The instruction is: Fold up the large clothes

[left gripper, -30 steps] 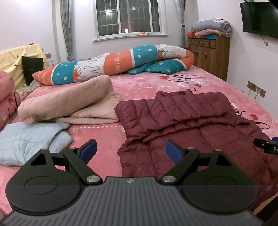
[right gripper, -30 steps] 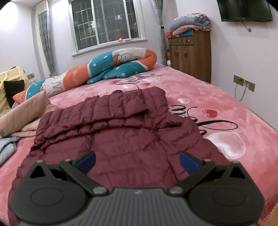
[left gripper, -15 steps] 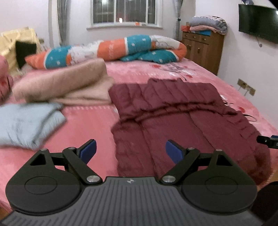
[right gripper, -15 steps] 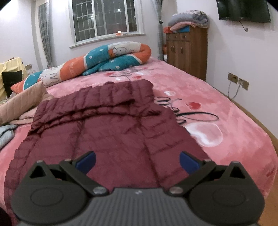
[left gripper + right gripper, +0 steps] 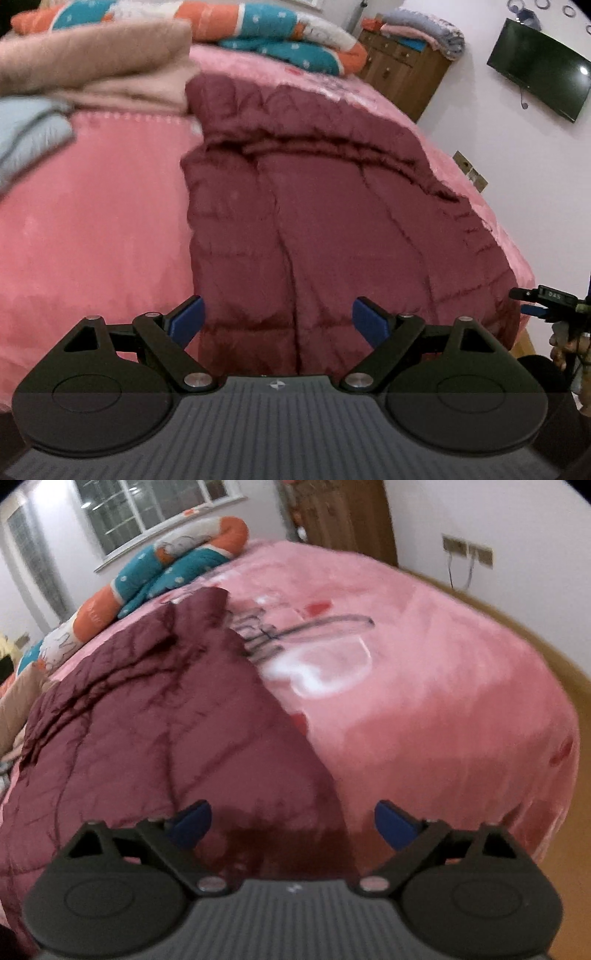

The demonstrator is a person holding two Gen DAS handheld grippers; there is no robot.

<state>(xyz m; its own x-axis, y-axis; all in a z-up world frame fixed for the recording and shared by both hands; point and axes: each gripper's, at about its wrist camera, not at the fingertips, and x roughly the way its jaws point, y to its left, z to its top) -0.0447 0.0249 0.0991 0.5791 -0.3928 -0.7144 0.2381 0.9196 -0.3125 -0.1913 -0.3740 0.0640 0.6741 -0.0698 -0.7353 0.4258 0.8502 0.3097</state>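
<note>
A dark red quilted down jacket (image 5: 332, 221) lies spread on the pink bed, its upper part folded down across it. My left gripper (image 5: 277, 321) hovers over the jacket's near left corner, jaws wide apart and empty. In the right wrist view the jacket (image 5: 147, 720) fills the left half. My right gripper (image 5: 291, 821) hangs above the jacket's near right corner; its jaws stand wide and are closing slightly, nothing pressed between the blue pads. The right gripper's tip (image 5: 543, 299) shows at the left view's right edge.
A tan folded blanket (image 5: 92, 59) and a light blue garment (image 5: 26, 136) lie left of the jacket. A long orange-and-teal bolster (image 5: 162, 572) rests at the head of the bed. A wooden cabinet (image 5: 402, 77) and wall sockets (image 5: 469, 550) line the right wall, with bare floor (image 5: 554, 672) there.
Both grippers dropped toward the bed and tilted downward. The left one came in over the jacket's near left corner; the right one slid right to the jacket's near right edge.
</note>
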